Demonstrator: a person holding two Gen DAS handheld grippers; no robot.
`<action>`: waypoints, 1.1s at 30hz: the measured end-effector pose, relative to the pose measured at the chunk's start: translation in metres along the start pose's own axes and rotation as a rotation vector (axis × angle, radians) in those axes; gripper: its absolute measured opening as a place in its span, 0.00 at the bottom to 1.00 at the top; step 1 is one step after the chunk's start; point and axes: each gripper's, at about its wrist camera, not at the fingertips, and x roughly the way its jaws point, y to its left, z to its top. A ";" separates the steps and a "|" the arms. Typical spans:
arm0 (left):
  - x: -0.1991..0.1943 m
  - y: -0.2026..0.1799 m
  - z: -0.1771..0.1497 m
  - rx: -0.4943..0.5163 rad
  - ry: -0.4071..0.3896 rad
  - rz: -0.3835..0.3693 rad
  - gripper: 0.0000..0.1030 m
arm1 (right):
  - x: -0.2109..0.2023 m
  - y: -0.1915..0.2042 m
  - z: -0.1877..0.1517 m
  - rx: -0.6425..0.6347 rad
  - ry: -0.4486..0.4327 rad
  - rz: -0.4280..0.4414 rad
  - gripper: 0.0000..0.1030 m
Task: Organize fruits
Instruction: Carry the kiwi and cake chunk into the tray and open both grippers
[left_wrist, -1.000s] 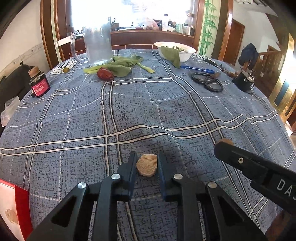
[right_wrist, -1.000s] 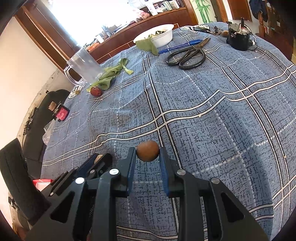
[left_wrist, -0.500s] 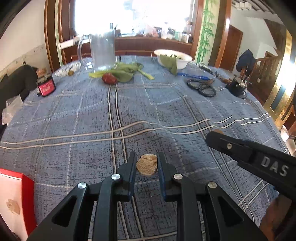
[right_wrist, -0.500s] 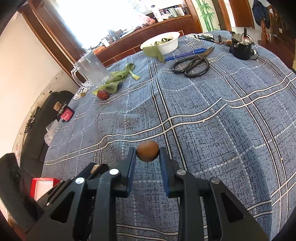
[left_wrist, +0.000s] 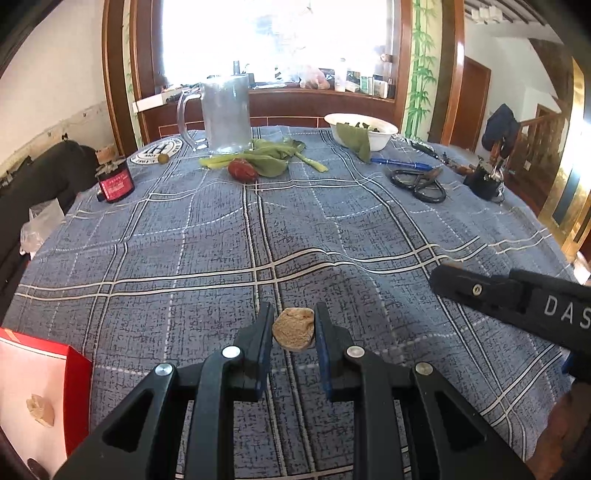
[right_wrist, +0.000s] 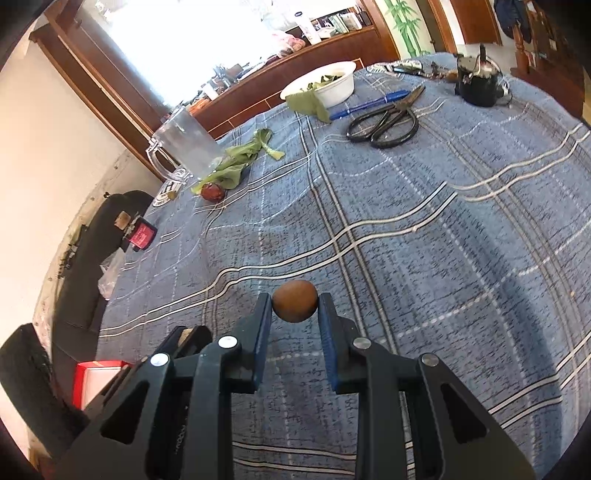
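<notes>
A tan, rough dried fruit piece (left_wrist: 293, 328) is pinched in the left claw (left_wrist: 293, 332), its long axis lying across the fingers. A round brown fruit (right_wrist: 294, 301) is pinched in the right claw (right_wrist: 294, 306). Both are held above the desk (left_wrist: 332, 229), covered by blue plaid cloth. A red box (left_wrist: 75, 384) is seen at the near left edge; scissors (left_wrist: 419, 181) and a glass mug (left_wrist: 223, 112) lie far off.

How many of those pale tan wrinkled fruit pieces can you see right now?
2. One tan wrinkled piece is pinched in the left gripper above the tablecloth; the other lies in the red-edged box at lower left. More may be hidden.
</notes>
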 end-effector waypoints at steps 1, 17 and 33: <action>-0.001 0.001 0.000 -0.004 -0.004 -0.001 0.20 | 0.000 0.000 -0.001 0.003 -0.001 0.000 0.27; -0.034 0.007 0.004 -0.049 -0.081 -0.060 0.20 | -0.008 -0.005 -0.001 -0.006 -0.060 -0.071 0.27; -0.186 0.074 -0.062 0.014 -0.237 0.028 0.20 | -0.065 0.113 -0.089 -0.320 -0.194 0.079 0.27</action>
